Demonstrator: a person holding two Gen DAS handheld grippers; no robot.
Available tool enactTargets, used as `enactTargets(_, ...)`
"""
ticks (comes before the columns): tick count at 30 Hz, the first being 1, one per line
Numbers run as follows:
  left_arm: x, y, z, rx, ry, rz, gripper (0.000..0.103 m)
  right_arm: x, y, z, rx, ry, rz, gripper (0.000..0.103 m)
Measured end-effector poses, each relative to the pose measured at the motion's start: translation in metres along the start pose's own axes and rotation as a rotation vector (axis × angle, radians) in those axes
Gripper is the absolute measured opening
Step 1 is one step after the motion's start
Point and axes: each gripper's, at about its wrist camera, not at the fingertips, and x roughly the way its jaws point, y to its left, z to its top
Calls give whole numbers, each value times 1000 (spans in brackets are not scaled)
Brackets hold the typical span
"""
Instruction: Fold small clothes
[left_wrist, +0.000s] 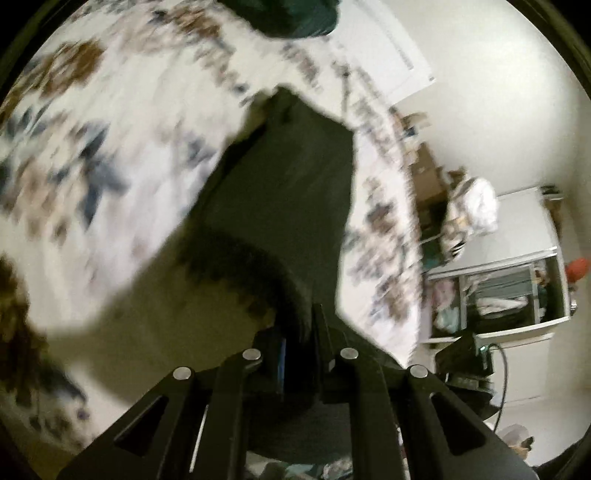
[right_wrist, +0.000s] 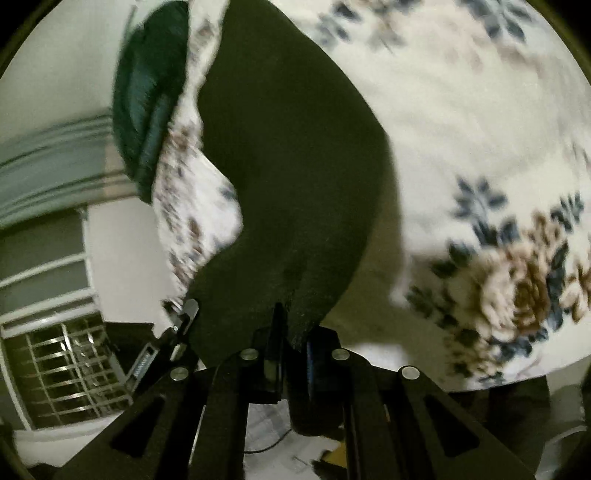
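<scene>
- Dark, near-black soft fabric garment (left_wrist: 288, 177): small piece of clothing, hanging from both grippers above the bed; its far end trails toward the bedspread. Type of garment cannot be told; both views are blurred.
- Left gripper (left_wrist: 299, 339): black two-finger claw, jaws pressed together, pinching one edge of the dark garment.
- Right gripper (right_wrist: 291, 343): same build, jaws likewise pressed together on another part of the garment's (right_wrist: 288, 166) near edge.
- White bedspread with blue and brown flower print (left_wrist: 110, 155): work surface, lying below the cloth.
- Dark green bundle of cloth (right_wrist: 147, 96): lies at the far edge of the bedspread, apart from the held garment.
- Step in hand, by judgement: raising the held edge for a fold.
- Next move calls for: carrying both held points together toward the far end, level with each other, then laying the edge down flat before letting go.
</scene>
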Motion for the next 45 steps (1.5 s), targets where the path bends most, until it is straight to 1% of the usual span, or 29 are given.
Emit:
enactTargets(3,9,-19,48,27,-43,-45,9,-11,30,34,-28,-63,26,9)
enactTargets(5,10,-22,76,45,-68,-58,9,-18,48,64,-47,-103,32,9)
enactTargets(9,38,-34,134,62,-96,-63,9,-17,87,141,-48,-179,48,9)
enactTargets(10,51,-37,155,61,-107,-49,9,-16,94,161,-48,-187,54,9)
enactTargets(14,89,-33,213,34,-113,-37,9,-6,112,237,-16,-218,65,9)
enactTargets(15,94,-31,221,25,-110,-39,9,2,114,262,1,-220,65,9)
enactTargets(18,125,-23,258,-12,-82,-41,11,20,114,316,49,-216,78,9)
enactTargets(19,138,-16,274,-50,-74,-66,17,28,112,335,72,-212,88,13)
enactTargets(20,145,-9,284,-81,-76,-84,24,36,108,356,107,-209,97,14)
enactTargets(21,150,-3,294,-111,-85,-101,26,42,102,368,136,-213,115,14)
enactTargets(22,151,2,300,-133,-101,-125,29,44,99,379,154,-220,143,17)
enactTargets(23,150,8,308,-166,-127,-136,37,46,96,392,166,-225,177,23)
enactTargets(25,145,17,315,-209,-161,-152,44,47,97,406,146,-229,193,24)
enactTargets(26,142,17,316,-213,-165,-150,45,46,99,410,120,-223,184,25)
enactTargets(27,139,18,316,-198,-165,-129,46,44,104,413,70,-217,130,27)
enactTargets(28,138,16,316,-175,-162,-101,52,42,108,412,32,-214,77,33)
enactTargets(29,138,12,313,-127,-156,-49,56,41,111,412,-7,-212,21,38)
enactTargets(30,139,9,312,-95,-149,-16,56,42,114,410,-57,-206,-45,40)
enactTargets(32,155,-4,310,25,-93,89,56,49,119,409,-153,-181,-169,47)
enactTargets(33,163,-7,309,57,-74,118,56,54,121,409,-190,-169,-205,48)
enactTargets(34,178,-14,309,115,-34,164,56,60,123,409,-230,-154,-240,50)
enactTargets(35,191,-18,310,152,-7,196,56,66,125,409,-263,-138,-268,54)
enactTargets(36,201,-20,311,178,7,219,56,73,125,407,-298,-125,-297,55)
enactTargets(38,223,-30,311,264,37,274,54,89,129,411,-351,-109,-359,55)
enactTargets(39,231,-34,309,309,43,298,49,96,130,411,-374,-98,-385,55)
enactTargets(40,238,-38,307,356,44,335,11,103,131,411,-402,-105,-442,50)
enactTargets(41,240,-40,305,375,48,362,6,105,134,410,-429,-126,-477,17)
enactTargets(42,234,-42,304,380,21,350,6,105,137,408,-447,-133,-497,7)
enactTargets(45,205,-42,306,354,-46,300,6,92,144,403,-460,-185,-472,6)
